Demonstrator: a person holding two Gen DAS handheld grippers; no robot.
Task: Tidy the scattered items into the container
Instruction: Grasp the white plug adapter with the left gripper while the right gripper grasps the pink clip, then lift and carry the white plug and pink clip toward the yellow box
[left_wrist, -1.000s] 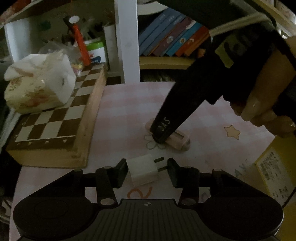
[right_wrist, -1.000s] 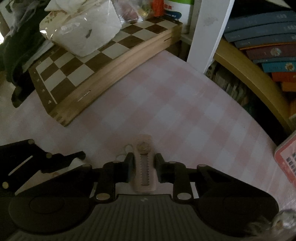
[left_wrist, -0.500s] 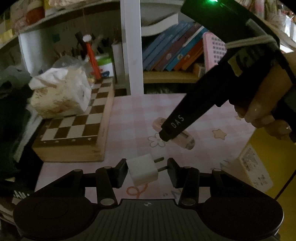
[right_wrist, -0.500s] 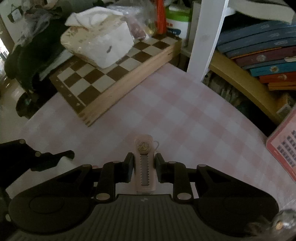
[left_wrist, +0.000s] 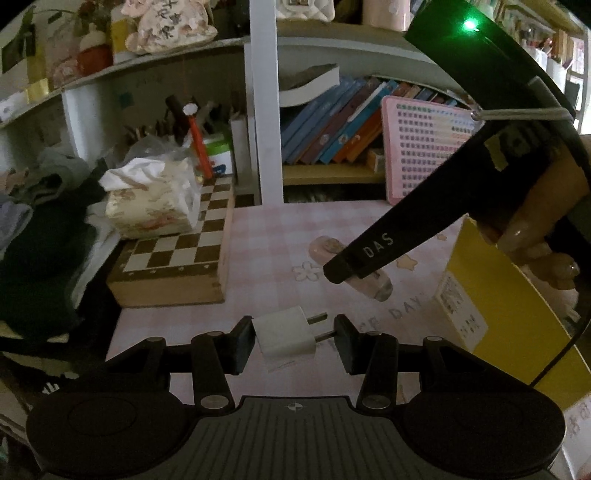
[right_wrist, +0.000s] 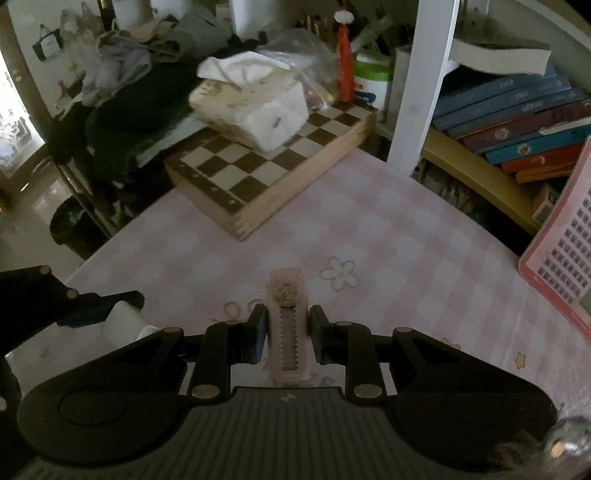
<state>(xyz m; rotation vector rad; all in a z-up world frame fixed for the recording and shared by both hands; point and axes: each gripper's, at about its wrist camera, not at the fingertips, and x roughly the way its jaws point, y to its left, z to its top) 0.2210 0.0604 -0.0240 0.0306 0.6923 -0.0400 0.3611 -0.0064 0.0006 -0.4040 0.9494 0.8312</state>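
Left gripper: the left gripper (left_wrist: 293, 334) holds a white charger plug (left_wrist: 284, 334) between its two pads. The left pad presses on the white body, and the right pad meets the tips of the two metal prongs.
White charger plug: it lies sideways in the grip, prongs toward the right pad, lifted above the pink checked tablecloth (left_wrist: 280, 236).
Right gripper: the right gripper (right_wrist: 284, 334) is closed on a pink utility knife (right_wrist: 286, 325), one pad on each long side.
Pink utility knife: it points forward along the fingers. Its rounded end with a small gold crown mark sticks out past the fingertips, and a toothed slider strip runs down its middle. In the left wrist view it shows under the black tip of the right gripper, above the tablecloth.
Hand: a hand (left_wrist: 535, 229) grips the handle of the right gripper, at the right edge of the left wrist view.
Container: a yellow box (left_wrist: 517, 314) stands at the right side of the table, just beside the right gripper in the left wrist view. Its inside I cannot see.
Chessboard box: a wooden chessboard box (right_wrist: 273, 181) lies at the far left of the table, and a tissue pack (right_wrist: 255, 107) rests on it.
Background: a shelf with leaning books (left_wrist: 332, 122) stands behind the table, and a pink chart board (left_wrist: 424, 147) leans near it.
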